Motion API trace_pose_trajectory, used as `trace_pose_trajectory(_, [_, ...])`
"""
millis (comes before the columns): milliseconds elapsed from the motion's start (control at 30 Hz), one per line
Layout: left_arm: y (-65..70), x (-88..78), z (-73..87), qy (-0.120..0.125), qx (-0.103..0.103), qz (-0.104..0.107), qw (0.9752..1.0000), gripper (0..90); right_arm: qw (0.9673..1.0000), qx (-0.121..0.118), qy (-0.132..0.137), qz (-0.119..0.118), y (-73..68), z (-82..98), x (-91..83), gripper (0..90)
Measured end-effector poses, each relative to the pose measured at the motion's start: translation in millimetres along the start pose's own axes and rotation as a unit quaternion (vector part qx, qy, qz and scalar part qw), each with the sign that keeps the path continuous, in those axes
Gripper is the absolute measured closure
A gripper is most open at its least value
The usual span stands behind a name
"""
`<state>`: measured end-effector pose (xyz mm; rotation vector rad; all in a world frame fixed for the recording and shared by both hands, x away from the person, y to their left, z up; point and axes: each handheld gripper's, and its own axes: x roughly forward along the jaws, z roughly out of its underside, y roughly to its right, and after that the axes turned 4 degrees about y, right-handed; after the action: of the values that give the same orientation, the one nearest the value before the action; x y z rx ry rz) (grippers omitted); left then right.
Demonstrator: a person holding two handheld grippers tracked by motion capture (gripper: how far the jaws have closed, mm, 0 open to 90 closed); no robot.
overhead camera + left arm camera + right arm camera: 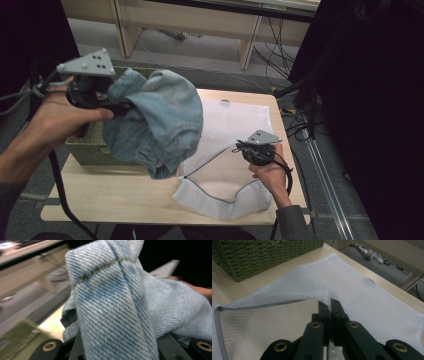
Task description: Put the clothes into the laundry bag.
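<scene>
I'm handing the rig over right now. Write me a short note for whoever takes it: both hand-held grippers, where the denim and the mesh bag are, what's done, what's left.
Left hand-held gripper: shut on the denim garment, held in the air above the green woven basket and the table's left half.
Right hand-held gripper: shut on the upper edge of the white mesh bag, lifting its zippered opening off the table.
Done: garment picked up, bag mouth held open.
Left, as it looks: bring the denim across to the opening, feed it in, let go, then close the zip. The denim hangs in a bundle, so it may catch on the bag's edge.
</scene>
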<state>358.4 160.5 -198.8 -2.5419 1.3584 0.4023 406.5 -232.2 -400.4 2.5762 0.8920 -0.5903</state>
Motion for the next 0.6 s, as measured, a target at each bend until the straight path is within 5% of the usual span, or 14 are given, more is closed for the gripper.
trace_pose_trajectory(267, [41.4,27.2,13.8,-0.009,0.02,0.08,0.9966,72.7,1.0,0.0,-0.01,-0.001,0.4,-0.1,-1.0,89.3])
trace_pose_trajectory(367, [48.6,34.7,17.8,-0.007,0.017,0.099,0.9949,72.6,1.0,-0.002,-0.007,-0.001,0.8,-0.1,-0.5,89.3])
trace_pose_trajectory(433, [57.9,49.4,26.4,-0.009,0.01,0.128,0.9917,72.6,1.0,-0.001,-0.007,-0.002,0.8,0.0,-1.4,89.3])
trace_pose_trajectory(600, [65.4,72.8,42.8,-0.014,-0.004,0.152,0.9883,72.6,0.9999,0.015,0.004,0.004,0.7,0.6,-1.6,89.3])
